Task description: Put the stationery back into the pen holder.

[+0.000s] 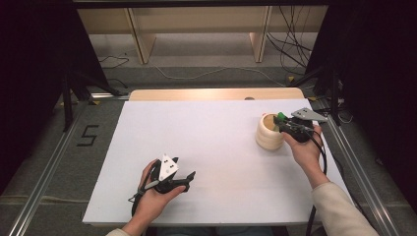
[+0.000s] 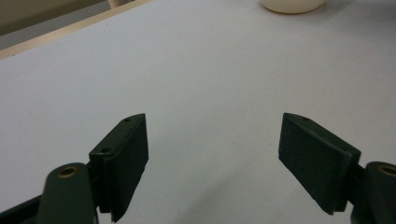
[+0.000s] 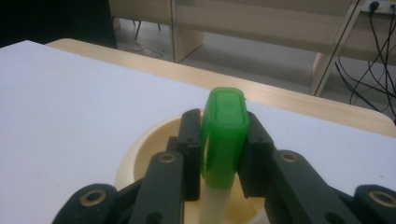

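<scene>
Marker [image 3: 224,135] over cup [image 1: 269,132] rim (right gripper [image 3: 223,140] clamped)

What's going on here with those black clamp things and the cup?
A person at a white table holds a two-jaw gripper in each hand. The right gripper is shut on a green-capped marker, holding it over the mouth of a cream cup near the table's right side. The left gripper is open with nothing between its jaws, low over bare table.
</scene>
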Demonstrator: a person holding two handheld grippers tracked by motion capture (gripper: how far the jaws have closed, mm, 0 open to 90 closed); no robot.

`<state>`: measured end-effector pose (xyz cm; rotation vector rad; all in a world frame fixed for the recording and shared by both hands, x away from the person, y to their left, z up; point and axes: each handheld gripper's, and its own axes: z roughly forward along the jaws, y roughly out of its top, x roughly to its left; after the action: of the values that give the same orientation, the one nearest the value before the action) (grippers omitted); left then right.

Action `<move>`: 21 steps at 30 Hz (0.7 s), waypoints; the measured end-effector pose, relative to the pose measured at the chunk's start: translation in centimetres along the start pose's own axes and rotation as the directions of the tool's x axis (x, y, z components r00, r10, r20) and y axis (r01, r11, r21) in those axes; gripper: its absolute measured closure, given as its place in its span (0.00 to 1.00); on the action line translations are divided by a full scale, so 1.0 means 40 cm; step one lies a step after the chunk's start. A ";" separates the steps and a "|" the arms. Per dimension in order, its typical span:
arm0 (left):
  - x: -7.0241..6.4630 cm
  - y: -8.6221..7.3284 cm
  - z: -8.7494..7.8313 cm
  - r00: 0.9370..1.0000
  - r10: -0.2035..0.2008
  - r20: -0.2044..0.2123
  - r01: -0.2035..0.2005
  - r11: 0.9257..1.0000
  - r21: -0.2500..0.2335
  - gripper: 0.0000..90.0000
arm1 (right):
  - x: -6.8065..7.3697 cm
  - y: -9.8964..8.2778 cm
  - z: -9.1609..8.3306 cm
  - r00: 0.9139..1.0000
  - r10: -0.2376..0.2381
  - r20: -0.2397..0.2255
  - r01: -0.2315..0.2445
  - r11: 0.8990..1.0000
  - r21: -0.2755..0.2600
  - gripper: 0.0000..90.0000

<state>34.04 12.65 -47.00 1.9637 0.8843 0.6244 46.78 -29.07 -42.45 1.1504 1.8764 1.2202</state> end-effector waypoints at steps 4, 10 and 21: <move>-0.001 0.000 0.000 1.000 0.001 0.000 -0.001 1.000 0.001 0.27 | 0.001 -0.003 0.004 1.000 0.002 -0.001 -0.002 1.000 0.013 0.83; -0.001 0.000 0.001 1.000 0.002 0.000 -0.002 1.000 0.001 0.27 | 0.003 -0.009 0.015 1.000 -0.003 -0.003 0.004 0.999 0.032 0.82; -0.002 -0.001 0.001 1.000 0.002 0.000 -0.002 1.000 -0.001 0.27 | 0.002 -0.020 0.028 1.000 -0.001 -0.007 0.002 0.998 0.068 0.82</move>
<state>34.02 12.56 -47.06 1.9638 0.8814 0.6263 47.41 -28.72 -43.62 1.1814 1.9369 1.1697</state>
